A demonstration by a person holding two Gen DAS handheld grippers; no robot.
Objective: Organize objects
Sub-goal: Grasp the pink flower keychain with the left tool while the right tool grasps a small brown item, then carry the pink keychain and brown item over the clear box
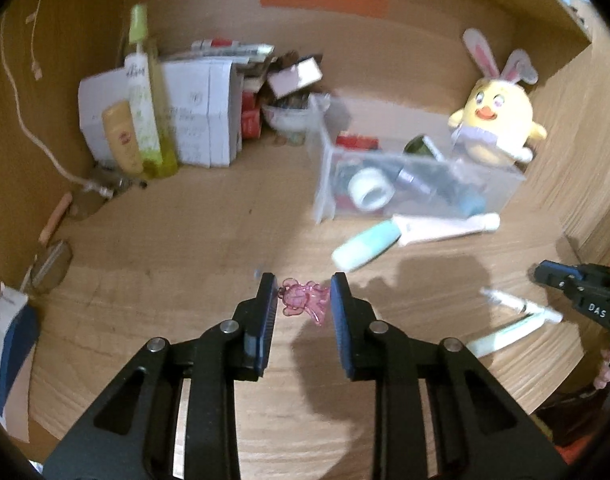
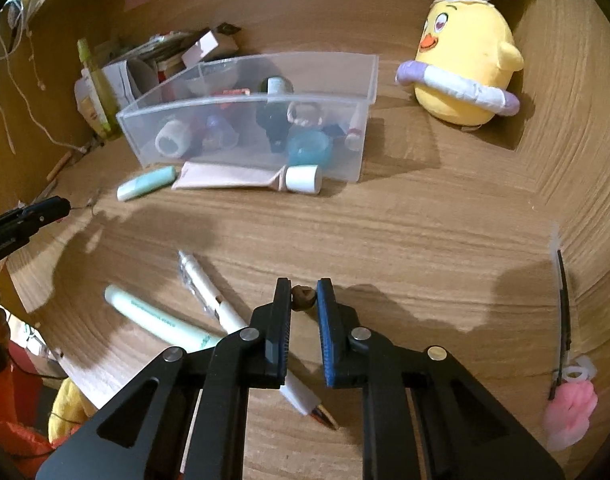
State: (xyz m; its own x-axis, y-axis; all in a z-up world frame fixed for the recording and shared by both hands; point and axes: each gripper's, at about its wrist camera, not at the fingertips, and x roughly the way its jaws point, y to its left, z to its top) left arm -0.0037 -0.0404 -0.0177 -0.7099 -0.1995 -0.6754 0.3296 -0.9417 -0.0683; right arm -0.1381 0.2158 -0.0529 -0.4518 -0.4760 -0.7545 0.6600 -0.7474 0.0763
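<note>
Your wood-grain worktop [image 2: 425, 240] looks matt; at twelve o'clock a frosted plastic bin [image 2: 241, 140], at one a yellow plush chick [image 2: 465, 60].

wooden desk [image 2: 425, 240], clear bin [image 2: 345, 168], pens [image 2: 209, 296]

Left gripper [image 1: 303, 300] pinches a small translucent pink charm [image 1: 303, 299] between its blue pads, held above the wooden desk [image 1: 193, 240]; shadow falls on the wood below. Beyond it a mint tube [image 1: 365, 247] and a white tube [image 1: 449, 226] lie just in front of a clear plastic bin [image 1: 325, 168] full of small items, with a yellow chick plush [image 1: 497, 120] in bunny ears behind the bin's right end. Right gripper [image 1: 545, 276] enters at the right edge near a white pen [image 1: 521, 305] and a pale green pen [image 1: 501, 336]; bottles and paper boxes stand far left, blurred
</note>
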